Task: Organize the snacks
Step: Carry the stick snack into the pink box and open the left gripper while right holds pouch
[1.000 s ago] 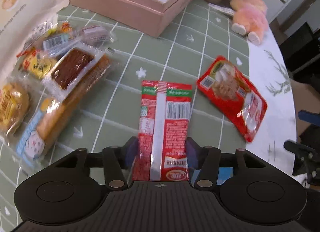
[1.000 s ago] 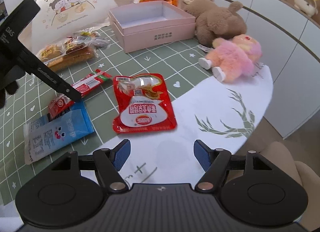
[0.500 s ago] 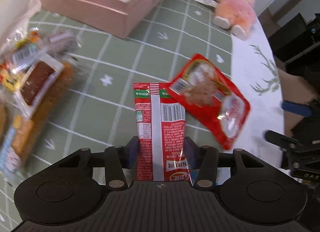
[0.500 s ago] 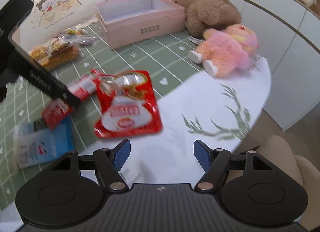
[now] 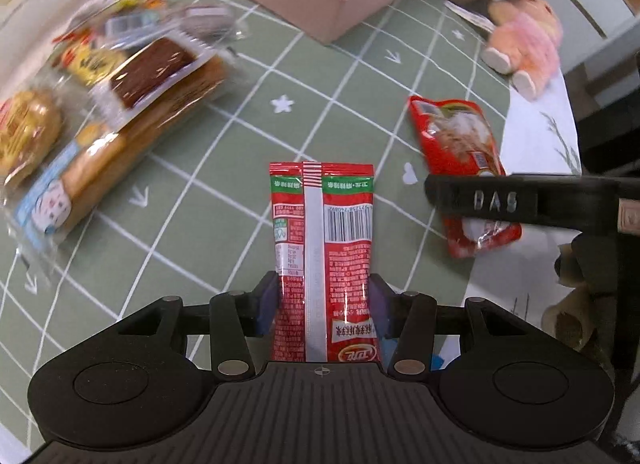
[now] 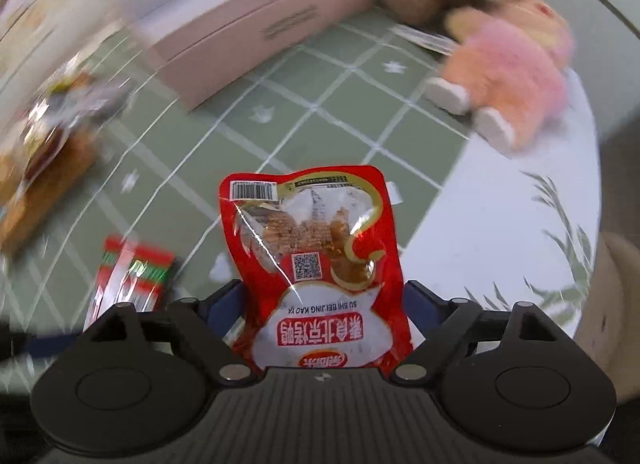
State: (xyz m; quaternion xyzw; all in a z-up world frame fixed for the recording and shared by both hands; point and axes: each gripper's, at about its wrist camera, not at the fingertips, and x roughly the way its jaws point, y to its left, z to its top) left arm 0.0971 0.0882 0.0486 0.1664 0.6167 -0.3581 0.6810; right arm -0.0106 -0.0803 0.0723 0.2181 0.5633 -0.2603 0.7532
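Two grippers down: left gripper [image 5: 322, 304] clamped on narrow red sachet [image 5: 322, 240]; right gripper [image 6: 324, 304] jaws opening wide w/ red pouch [image 6: 316, 264] between, pads not pressing.

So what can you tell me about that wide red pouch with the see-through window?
The wide red pouch is a glossy, crinkly plastic packet with a clear window showing brown food, a barcode at its far corner, a square scan code and a white label with red characters. It lies flat on the table, partly on the green checked cloth. The right tongs straddle its near end, jaws opening, the blue pads seemingly not pressing it. Nothing else visibly touches it.
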